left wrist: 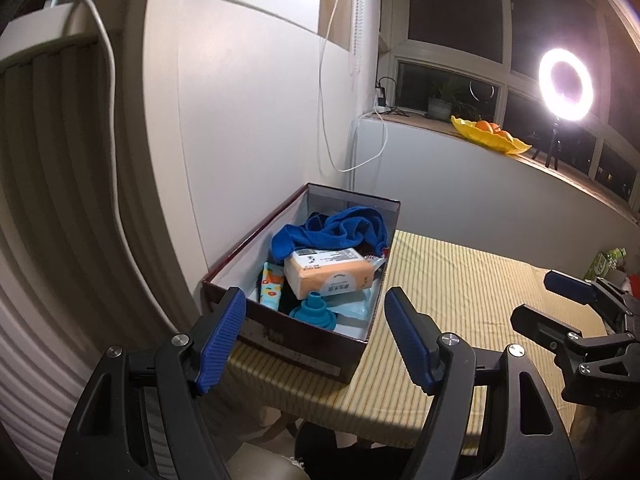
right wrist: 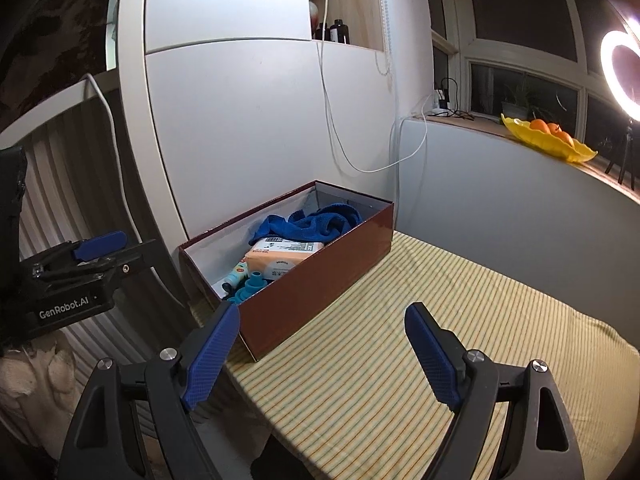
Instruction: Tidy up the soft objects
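Note:
A dark red box [left wrist: 304,340] [right wrist: 320,276] stands at the table's left corner by the wall. Inside lie a blue towel [left wrist: 336,228] [right wrist: 316,222], an orange tissue pack [left wrist: 328,274] [right wrist: 280,260], a patterned sock [left wrist: 271,286] [right wrist: 238,272] and a teal silicone funnel [left wrist: 314,308] [right wrist: 250,284]. My left gripper [left wrist: 316,340] is open and empty, just before the box's near end. My right gripper [right wrist: 322,356] is open and empty above the tablecloth, right of the box. The right gripper also shows in the left wrist view [left wrist: 560,304], and the left gripper shows in the right wrist view [right wrist: 100,256].
A yellow striped cloth [left wrist: 460,300] [right wrist: 460,320] covers the table. A white wall and a hanging white cable [right wrist: 360,160] are behind the box. A windowsill holds a yellow fruit dish [left wrist: 492,136] [right wrist: 548,140] and a ring light [left wrist: 566,84].

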### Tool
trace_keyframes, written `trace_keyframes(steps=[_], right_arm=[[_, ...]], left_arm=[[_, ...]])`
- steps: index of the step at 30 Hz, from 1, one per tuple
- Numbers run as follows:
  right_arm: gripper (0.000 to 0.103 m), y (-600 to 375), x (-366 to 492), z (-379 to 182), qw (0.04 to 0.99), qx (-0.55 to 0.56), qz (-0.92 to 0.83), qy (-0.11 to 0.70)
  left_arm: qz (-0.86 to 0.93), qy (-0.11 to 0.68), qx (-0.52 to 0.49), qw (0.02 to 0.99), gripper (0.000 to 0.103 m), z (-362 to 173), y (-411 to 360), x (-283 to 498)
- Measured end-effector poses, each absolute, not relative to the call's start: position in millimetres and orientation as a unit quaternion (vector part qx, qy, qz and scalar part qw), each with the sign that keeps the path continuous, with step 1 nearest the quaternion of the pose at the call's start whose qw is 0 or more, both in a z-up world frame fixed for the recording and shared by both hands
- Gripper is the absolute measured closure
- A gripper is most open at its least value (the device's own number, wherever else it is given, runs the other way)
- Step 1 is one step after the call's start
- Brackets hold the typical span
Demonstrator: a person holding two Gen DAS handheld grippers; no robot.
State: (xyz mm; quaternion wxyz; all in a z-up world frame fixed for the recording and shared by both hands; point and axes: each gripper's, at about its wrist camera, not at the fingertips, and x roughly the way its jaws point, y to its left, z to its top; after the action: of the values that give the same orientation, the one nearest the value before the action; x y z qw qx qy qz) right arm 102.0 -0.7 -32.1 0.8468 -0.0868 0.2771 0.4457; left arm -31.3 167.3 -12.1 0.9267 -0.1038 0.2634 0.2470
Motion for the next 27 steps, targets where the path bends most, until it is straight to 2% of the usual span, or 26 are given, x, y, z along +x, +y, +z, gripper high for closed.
trace_keyframes(steps=[27], right_arm=[[0.021,-8.7,100.7,-33.6,0.845,-0.079,0.445,0.284]], left_arm=[[0.243,0.265,-0.102,0.928,0.031,-11.6,159.1,-32.9]])
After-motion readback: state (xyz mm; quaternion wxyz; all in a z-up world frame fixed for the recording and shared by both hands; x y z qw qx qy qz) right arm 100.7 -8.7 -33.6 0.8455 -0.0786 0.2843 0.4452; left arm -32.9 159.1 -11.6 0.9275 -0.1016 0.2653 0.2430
